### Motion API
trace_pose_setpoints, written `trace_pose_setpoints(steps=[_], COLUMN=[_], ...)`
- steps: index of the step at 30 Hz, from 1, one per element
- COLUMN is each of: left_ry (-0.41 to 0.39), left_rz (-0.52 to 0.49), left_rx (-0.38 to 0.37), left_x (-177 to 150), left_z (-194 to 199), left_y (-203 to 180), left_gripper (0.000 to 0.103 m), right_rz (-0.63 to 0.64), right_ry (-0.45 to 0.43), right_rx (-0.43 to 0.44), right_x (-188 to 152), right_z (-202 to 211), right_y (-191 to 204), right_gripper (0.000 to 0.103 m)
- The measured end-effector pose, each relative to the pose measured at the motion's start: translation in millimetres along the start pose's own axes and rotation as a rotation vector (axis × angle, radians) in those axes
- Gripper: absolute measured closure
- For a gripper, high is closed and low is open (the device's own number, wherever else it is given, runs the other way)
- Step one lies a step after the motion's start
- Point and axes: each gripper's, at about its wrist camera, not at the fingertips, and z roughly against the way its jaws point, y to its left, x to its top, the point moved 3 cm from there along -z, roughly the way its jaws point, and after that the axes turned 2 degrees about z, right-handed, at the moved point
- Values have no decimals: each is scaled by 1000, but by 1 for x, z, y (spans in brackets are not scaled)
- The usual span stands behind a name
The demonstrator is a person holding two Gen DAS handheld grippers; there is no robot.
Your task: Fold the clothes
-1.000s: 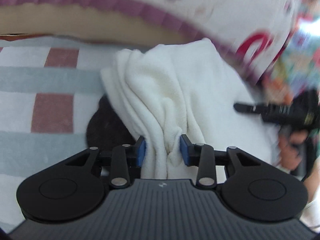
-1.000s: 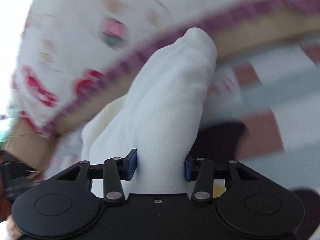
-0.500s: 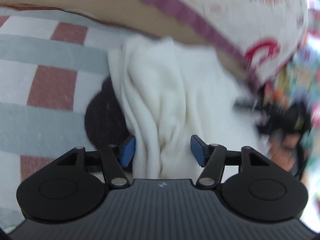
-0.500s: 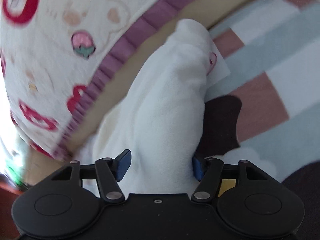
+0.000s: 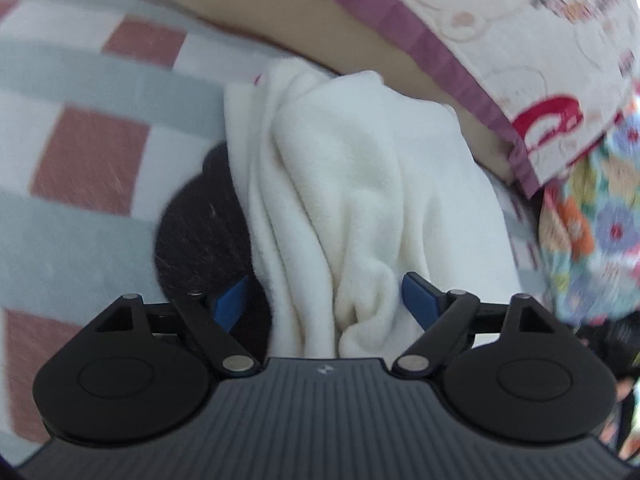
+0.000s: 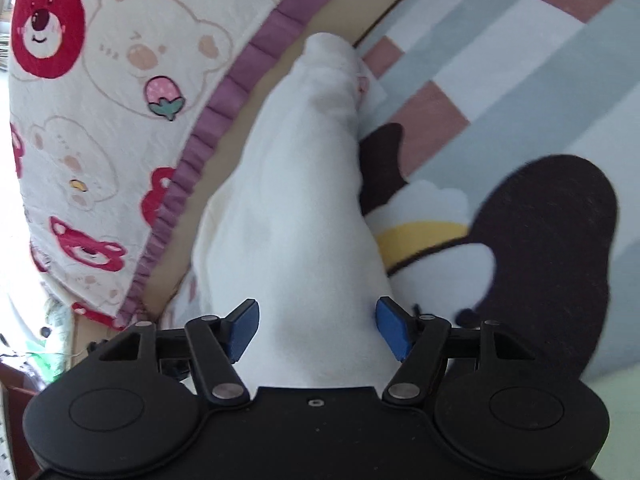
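White garment (image 5: 352, 184) extends lengthwise ahead between both opening tools, left tool (image 5: 326, 300) and right tool (image 6: 316, 328); pads apparently clear.

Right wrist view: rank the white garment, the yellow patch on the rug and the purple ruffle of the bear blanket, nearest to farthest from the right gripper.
1. White garment: between the opening jaws of the right gripper, pads off the cloth.
2. Yellow patch: right of the garment, on the rug.
3. Purple ruffle: upper left, along the blanket's edge.
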Motion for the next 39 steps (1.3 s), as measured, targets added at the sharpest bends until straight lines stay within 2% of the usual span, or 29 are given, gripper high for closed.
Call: trace_pose_setpoints(steps=[2,4,6,7,8,9,10,11,12,15,19,23,25,30,32,36,39], left_ry=[-31,-35,-11,-11,-17,-26,-37,-49,-60,-87,-93,-73,-57,12,53,119,136], left_rz=[43,46,56,84,77,23,-39,-101,-163,-248,-309,-403,-431,-495,-484,-549,-604], left_rx=[-5,4,-33,-52,-48,-25,4,34,63,76,9,-43,-81,-166,-205,-215,-214], left_x=[-3,-6,-8,-8,-9,-10,-12,-14,-16,-20,-28,-31,-33,-41,-41,-47,-53], left_z=[-1,-1,-4,-3,-2,0,2,4,6,12,15,8,0,-35,-48,-64,-78], left_y=[2,0,0,2,1,-6,-16,-26,-37,-64,-98,-143,-169,-230,-248,-286,-315], left_gripper=[17,19,48,56,63,65,67,68,68,69,69,69,69,69,69,69,69], right_rz=[-10,-24,-31,-26,7,54,101,158,209,281,310,327,340,387,401,432,450], right_ry=[-13,-15,-2,8,0,-18,-35,-51,-59,-119,-202,-257,-258,-279,-291,-294,-296], right_rx=[-45,-39,-7,5,11,14,17,19,4,-48,-104,-143,-164,-256,-297,-364,-390], right_x=[3,6,7,7,8,8,9,9,8,5,5,8,14,37,44,58,72], right_z=[-12,-27,-45,-52,-53,-51,-49,-46,-42,-21,25,73,99,157,177,206,223], right_y=[-2,-6,-8,-8,-5,1,7,16,26,44,49,46,41,32,31,30,19], right_gripper=[26,21,19,18,24,30,41,49,51,54,55,55,55,55,55,55,55])
